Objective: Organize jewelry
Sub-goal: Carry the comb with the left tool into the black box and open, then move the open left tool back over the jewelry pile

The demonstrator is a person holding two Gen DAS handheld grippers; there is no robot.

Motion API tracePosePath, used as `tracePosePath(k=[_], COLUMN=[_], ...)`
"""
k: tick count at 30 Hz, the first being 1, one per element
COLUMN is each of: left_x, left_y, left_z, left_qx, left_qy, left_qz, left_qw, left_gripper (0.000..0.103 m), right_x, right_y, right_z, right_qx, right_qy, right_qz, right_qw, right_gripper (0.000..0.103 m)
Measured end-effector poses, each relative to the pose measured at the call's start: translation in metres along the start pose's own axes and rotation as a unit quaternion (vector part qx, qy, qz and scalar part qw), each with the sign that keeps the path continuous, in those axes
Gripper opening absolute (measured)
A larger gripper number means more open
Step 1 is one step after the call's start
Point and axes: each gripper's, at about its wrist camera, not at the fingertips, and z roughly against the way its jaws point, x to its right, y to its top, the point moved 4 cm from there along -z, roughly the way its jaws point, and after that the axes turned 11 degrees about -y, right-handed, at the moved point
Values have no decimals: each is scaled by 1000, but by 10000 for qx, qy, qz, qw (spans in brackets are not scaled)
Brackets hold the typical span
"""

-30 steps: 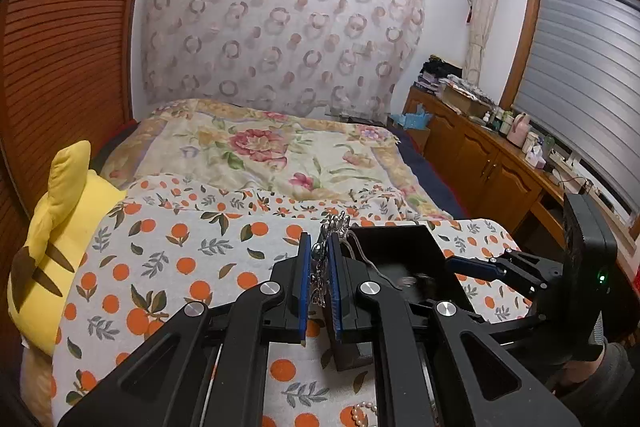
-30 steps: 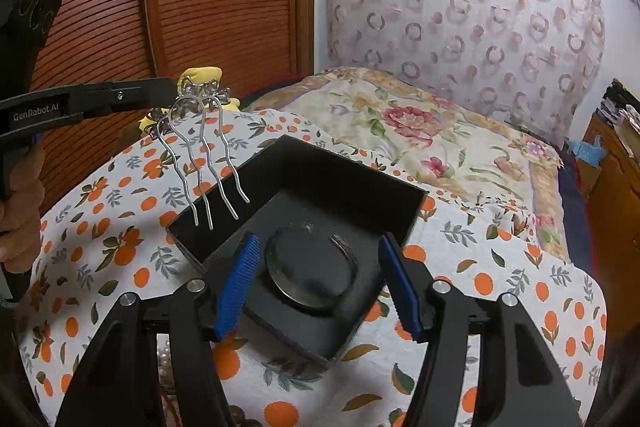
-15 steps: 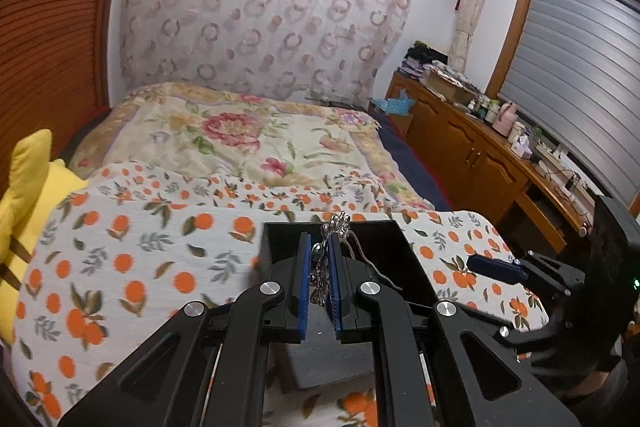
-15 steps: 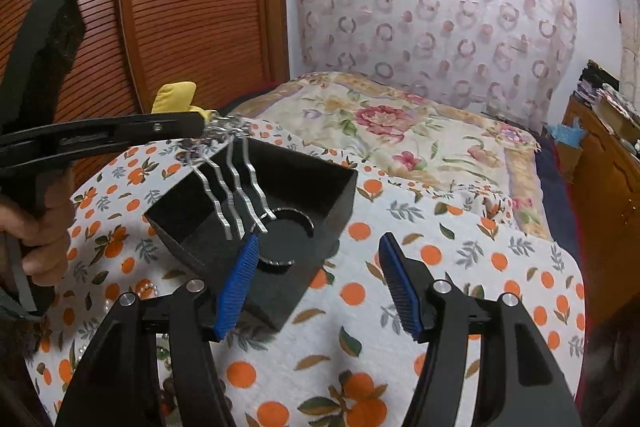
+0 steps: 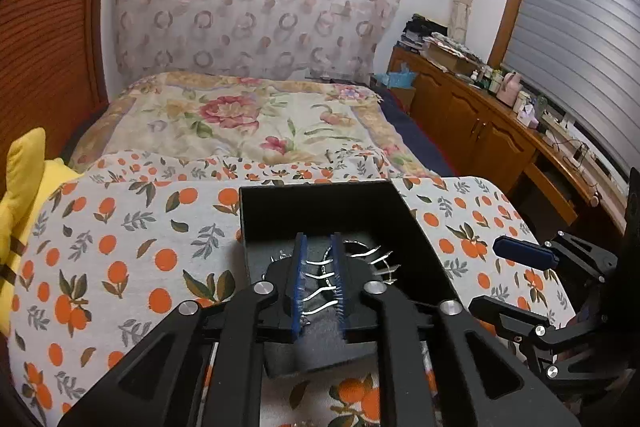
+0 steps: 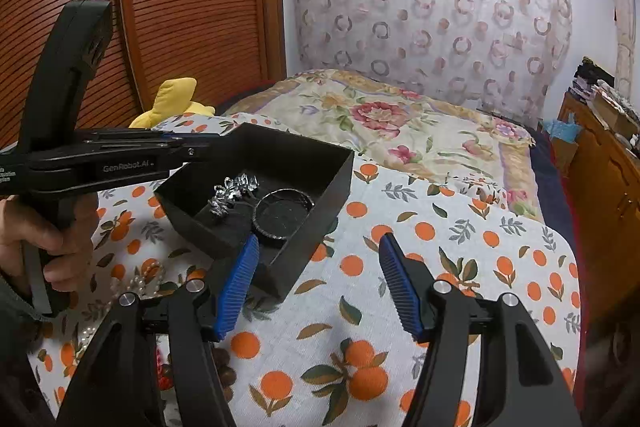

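Note:
A black open box (image 5: 316,211) (image 6: 320,163) stands on the orange-print cloth. A silver hair comb (image 5: 372,255) (image 6: 234,191) lies on the box floor beside a dark bangle (image 6: 283,214). My left gripper (image 5: 320,279) hangs over the box with its blue pads slightly apart; the comb's prongs show in the gap beneath it, loose. In the right wrist view the left gripper (image 6: 192,147) reaches in from the left above the box. My right gripper (image 6: 318,283) is wide open and empty, just in front of the box's near corner.
A pearl string (image 6: 132,283) and dark beads (image 6: 224,371) lie on the cloth left of the right gripper. A yellow plush toy (image 5: 20,179) sits at the left. A floral bedspread (image 5: 248,123) lies beyond, wooden cabinets (image 5: 480,131) to the right.
The left gripper lowered the comb into the box and opened; the comb now lies on the box floor. The right gripper drew back from the box.

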Motion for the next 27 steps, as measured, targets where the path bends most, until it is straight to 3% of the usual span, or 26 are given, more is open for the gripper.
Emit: tracePosePath(k=[10,13,17,27], left_x=[12,12,8,-1], left_y=[-29,-48,-77,-124], left_z=[53,67,81,88], left_qx=[29,-66,-190,-616], left_qy=[18,4,11,70], left_qz=[-395,-396,-364,-315], left_qw=[9992,9992,9992,9976], left_gripper=[47,49,64,61], right_x=[-23,-30,-37,-54], right_y=[-17,-25,-39,-60], right_z=[42,55,70,86], right_qx=[200,236,250,249], right_qy=[157,217,255,281], right_qz=[-28,-21,-54,-36], right_qw=[9997,9995,9993,9993], right_gripper=[65,65,65,65])
